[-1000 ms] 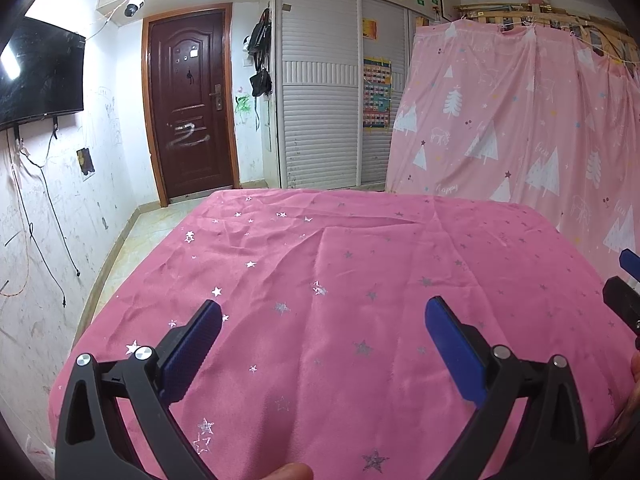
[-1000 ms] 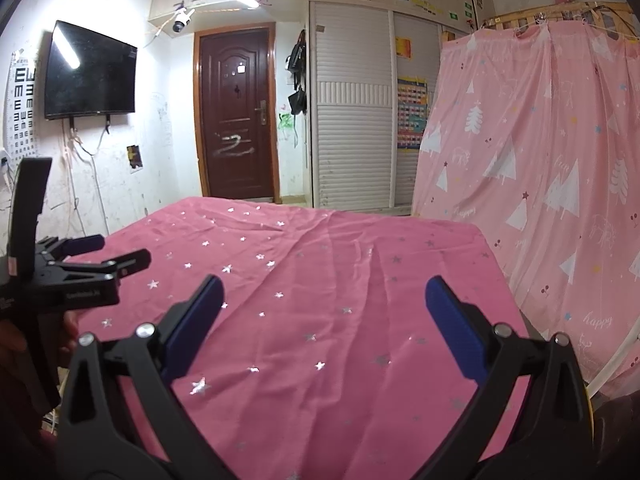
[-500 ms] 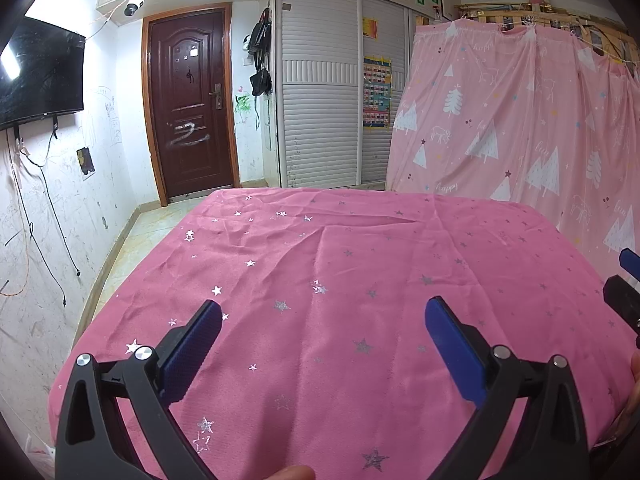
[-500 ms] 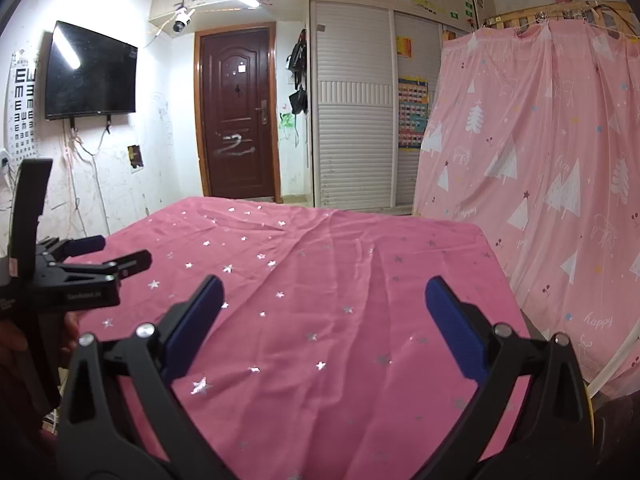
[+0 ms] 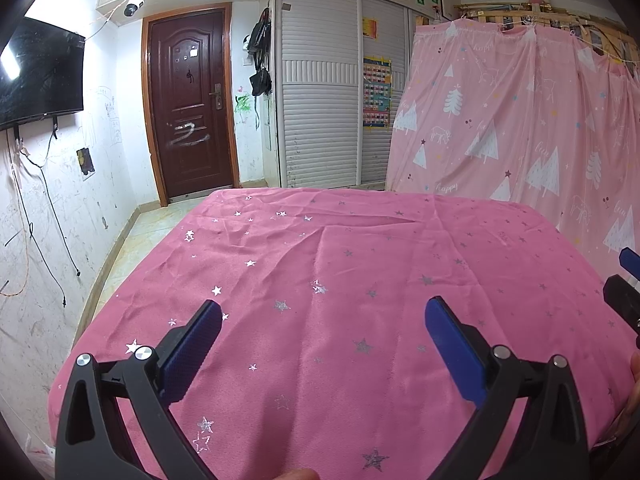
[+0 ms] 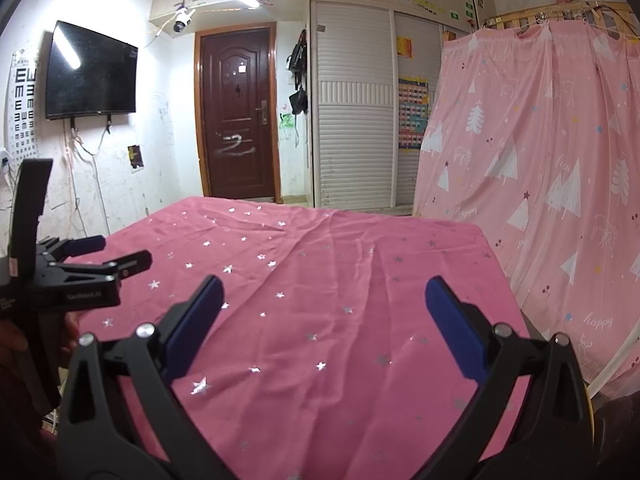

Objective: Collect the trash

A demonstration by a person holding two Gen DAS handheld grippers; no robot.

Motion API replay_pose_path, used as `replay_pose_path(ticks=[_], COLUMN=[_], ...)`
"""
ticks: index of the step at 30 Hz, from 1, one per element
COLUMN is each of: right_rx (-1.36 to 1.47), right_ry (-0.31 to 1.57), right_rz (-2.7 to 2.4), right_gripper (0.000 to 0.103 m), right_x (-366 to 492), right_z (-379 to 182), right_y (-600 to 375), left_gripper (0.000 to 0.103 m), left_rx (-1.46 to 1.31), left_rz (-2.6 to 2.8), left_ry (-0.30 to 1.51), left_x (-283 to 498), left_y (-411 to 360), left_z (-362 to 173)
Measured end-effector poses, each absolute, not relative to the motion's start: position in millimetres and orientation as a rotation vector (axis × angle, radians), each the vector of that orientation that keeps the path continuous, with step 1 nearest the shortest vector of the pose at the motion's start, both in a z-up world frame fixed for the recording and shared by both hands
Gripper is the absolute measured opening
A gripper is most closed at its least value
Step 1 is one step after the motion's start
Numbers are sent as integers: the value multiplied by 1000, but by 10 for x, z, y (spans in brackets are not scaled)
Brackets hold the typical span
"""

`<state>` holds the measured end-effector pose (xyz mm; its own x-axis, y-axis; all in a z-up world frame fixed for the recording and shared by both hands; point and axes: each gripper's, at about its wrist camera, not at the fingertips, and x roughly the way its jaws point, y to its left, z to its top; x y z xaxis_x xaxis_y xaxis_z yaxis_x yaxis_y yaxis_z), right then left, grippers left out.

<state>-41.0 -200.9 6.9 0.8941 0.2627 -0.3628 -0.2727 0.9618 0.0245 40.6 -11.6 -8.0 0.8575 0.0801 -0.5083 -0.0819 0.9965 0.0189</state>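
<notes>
A table under a pink cloth with silver stars (image 5: 360, 264) (image 6: 328, 280) fills both views. No trash shows on it in either view. My left gripper (image 5: 323, 312) hovers over the near part of the cloth, open, with nothing between its blue pads. My right gripper (image 6: 323, 292) hovers over the cloth too, open and holding nothing. In the right wrist view the left gripper (image 6: 108, 254) appears at the left edge, held by a hand (image 6: 16, 336). A tip of the right gripper (image 5: 628, 280) shows at the right edge of the left wrist view.
A pink tree-print curtain (image 5: 520, 128) (image 6: 540, 160) hangs close along the table's right side. A brown door (image 5: 188, 100) and white slatted wardrobe (image 5: 320, 108) stand beyond the far edge. A television (image 6: 90, 74) is on the left wall, above a strip of floor (image 5: 136, 240).
</notes>
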Motion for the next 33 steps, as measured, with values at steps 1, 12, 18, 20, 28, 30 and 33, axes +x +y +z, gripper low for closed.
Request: replay_pose_path(ticks=[1, 12, 18, 20, 28, 30, 33], right_rx=[-24, -25, -26, -26, -27, -28, -29], right_ry=[370, 371, 371, 371, 370, 371, 372], right_rz=[277, 277, 278, 278, 278, 278, 277], right_gripper=[97, 97, 97, 97, 97, 97, 97], right_x=[-416, -413, -417, -418, -418, -416, -415], right_z=[76, 74, 73, 70, 69, 65, 66], right_y=[-2015, -2015, -2010, -2010, -2008, -2003, -2003], left_gripper=[95, 95, 95, 95, 95, 95, 95], left_rx=[-3, -2, 2, 2, 19, 18, 16], left_rz=[85, 85, 83, 84, 87, 84, 83], left_ry=[534, 534, 535, 534, 517, 522, 526], left_x=[405, 399, 400, 400, 375, 380, 387], left_y=[-117, -117, -115, -114, -138, -129, -118], left_z=[-80, -84, -89, -91, -90, -85, -76])
